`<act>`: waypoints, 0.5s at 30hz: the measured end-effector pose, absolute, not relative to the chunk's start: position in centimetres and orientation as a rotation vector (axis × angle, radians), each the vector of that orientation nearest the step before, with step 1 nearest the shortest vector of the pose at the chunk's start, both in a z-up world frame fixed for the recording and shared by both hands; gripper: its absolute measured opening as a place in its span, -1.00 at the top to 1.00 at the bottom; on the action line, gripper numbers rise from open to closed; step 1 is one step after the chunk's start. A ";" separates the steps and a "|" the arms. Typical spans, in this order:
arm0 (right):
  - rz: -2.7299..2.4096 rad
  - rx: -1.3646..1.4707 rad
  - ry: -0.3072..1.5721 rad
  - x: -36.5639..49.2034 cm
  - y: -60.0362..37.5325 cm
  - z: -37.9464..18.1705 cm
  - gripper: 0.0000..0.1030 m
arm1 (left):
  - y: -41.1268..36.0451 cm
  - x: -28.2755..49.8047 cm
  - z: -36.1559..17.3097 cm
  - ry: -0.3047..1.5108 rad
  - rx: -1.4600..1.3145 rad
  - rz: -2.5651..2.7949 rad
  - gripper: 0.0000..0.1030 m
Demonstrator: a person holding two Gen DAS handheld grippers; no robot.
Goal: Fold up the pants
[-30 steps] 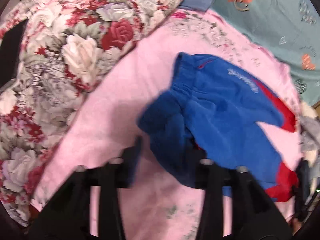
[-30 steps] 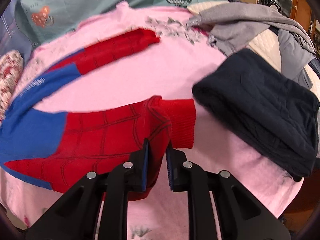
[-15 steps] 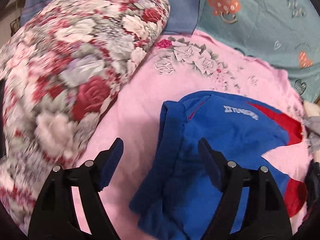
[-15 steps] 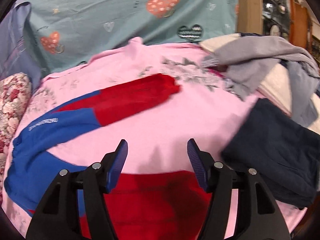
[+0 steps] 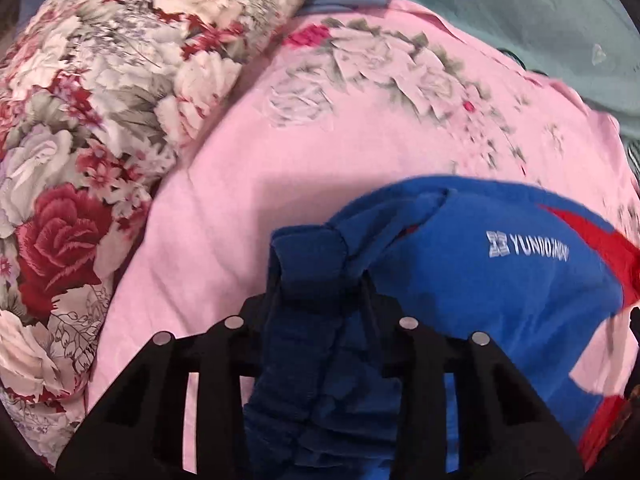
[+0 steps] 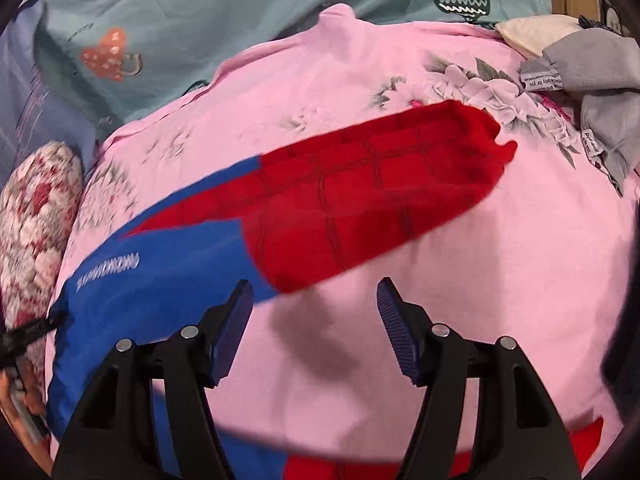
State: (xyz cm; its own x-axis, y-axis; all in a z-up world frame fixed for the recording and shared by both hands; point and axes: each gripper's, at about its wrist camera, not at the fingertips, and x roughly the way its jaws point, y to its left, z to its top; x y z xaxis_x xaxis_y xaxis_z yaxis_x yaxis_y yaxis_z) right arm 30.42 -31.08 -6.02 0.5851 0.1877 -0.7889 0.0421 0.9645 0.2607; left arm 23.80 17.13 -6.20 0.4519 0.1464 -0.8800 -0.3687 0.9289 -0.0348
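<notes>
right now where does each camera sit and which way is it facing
Left wrist: rides on the left gripper, looking along its fingers over the pants toward the floral pillow; both fingers show, clamped on the blue waistband.
Right wrist: rides on the right gripper, looking across the pink sheet at the red leg and the grey clothes; both fingers show, spread apart.
Shared: pants, pink sheet, floral pillow, teal heart-print fabric.

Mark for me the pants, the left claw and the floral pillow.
pants [image 6: 372,196], right wrist view, red leg.
left claw [image 5: 316,280], left wrist view, between fingertips, on the blue waistband.
floral pillow [image 5: 100,92], left wrist view, middle.
</notes>
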 end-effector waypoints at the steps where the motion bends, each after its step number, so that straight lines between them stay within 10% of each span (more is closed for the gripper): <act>1: 0.020 0.266 0.929 31.3 -31.7 -6.0 -0.26 | 17.2 24.0 -6.0 1.043 -0.221 0.338 0.31; 8: -0.249 0.378 0.941 34.9 -38.2 -7.3 -0.25 | 18.7 25.5 -6.1 1.029 -0.253 0.383 0.31; 15: -0.233 0.447 0.942 37.4 -41.0 -8.0 0.88 | 18.9 26.0 -6.2 1.015 -0.267 0.401 0.30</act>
State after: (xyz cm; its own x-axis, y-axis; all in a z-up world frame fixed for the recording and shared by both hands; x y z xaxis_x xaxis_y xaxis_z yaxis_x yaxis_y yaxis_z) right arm 37.42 -41.02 -7.97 0.5726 0.0003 -0.8199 0.3821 0.8846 0.2672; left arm 26.02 18.87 -6.24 0.4642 0.1998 -0.8629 -0.4436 0.8957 -0.0312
